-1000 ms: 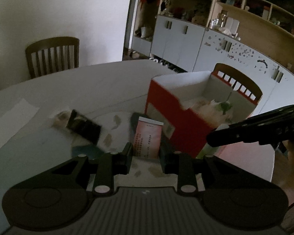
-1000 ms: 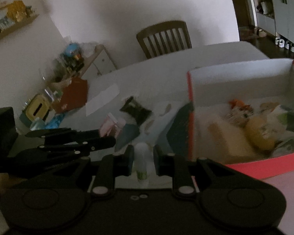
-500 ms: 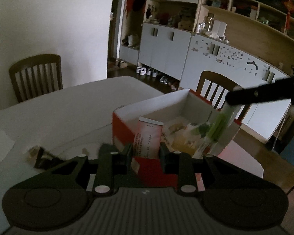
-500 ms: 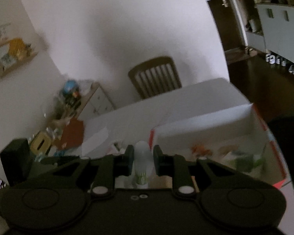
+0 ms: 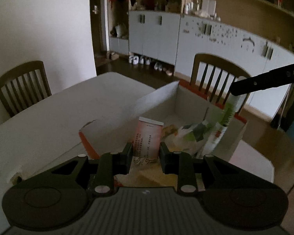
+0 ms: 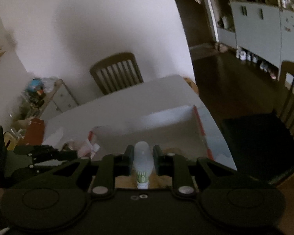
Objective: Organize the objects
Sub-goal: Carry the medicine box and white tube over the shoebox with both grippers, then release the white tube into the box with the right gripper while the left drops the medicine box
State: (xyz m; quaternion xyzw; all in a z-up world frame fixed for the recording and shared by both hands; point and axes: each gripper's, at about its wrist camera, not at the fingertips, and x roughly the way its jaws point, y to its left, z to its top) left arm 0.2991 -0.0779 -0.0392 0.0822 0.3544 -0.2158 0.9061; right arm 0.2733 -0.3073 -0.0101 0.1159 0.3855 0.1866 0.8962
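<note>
Left wrist view: left gripper (image 5: 146, 152) pinching a pink-and-white printed packet (image 5: 148, 138) between its pads, packet upright and held over the near end of the open red-and-white cardboard box (image 5: 115, 126). Box standing on the white table (image 5: 49, 117); inside already a crumpled green-and-white bag (image 5: 194, 135) and some yellowish items, too dim and blurred to name. Right gripper (image 5: 235, 91) entering from the right above the far side of the box, clamped on a white bottle with green label (image 5: 230, 109) hanging down over the interior. Two wooden chairs at the table, one left (image 5: 21, 84), one beyond the box (image 5: 215, 74); cabinets behind. Right wrist view: right gripper (image 6: 141, 163) closed on the white bottle (image 6: 142, 162), rounded end pointing forward, box wall (image 6: 147, 125) directly ahead and below. Left gripper (image 6: 68, 153) visible at lower left, near the box's red corner. Beside that corner, outside the box, a pinkish-white crumpled item (image 6: 88, 146), not identifiable; further clutter on a side cabinet (image 6: 59, 98) against the wall. Assessment: task judged well advanced, box partly filled, two items in transit and positioned over the box but neither released. Remaining, on present evidence: deposit of packet and bottle, then collection of whatever lies loose beside the box; extent of leftovers on the table not determinable from these views.
</note>
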